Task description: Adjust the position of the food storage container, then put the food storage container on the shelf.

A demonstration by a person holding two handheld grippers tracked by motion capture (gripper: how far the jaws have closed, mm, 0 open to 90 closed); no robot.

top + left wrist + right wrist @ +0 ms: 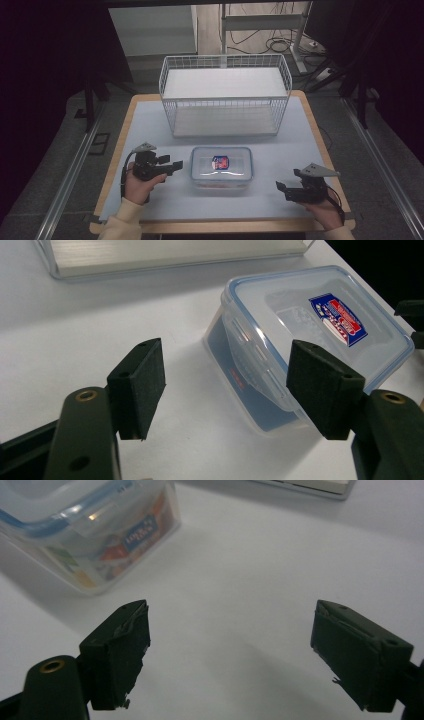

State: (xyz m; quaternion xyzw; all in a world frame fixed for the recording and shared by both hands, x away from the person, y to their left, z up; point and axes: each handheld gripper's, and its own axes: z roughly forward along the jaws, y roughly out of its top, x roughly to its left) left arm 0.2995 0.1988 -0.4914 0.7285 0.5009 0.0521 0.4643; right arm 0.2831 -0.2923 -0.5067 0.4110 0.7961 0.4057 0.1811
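A clear plastic food box [221,168] with a blue-rimmed snap lid and a red-and-blue label rests on the white table mat, in front of a white wire basket [225,95]. My left gripper [175,165] sits just left of the box, open, its jaws pointing at the box's left side. In the left gripper view the box [305,335] lies close ahead, its side latch between the open pads [140,385]. My right gripper [280,187] stays open to the right of the box and a little nearer the front edge. The right gripper view shows the box [95,525] at the upper left, apart from the jaws.
The wire basket stands at the back of the mat with a flat white sheet in it. The mat [150,125] covers a wooden tabletop [115,165]. Cables and a metal frame [295,40] lie on the floor beyond the table.
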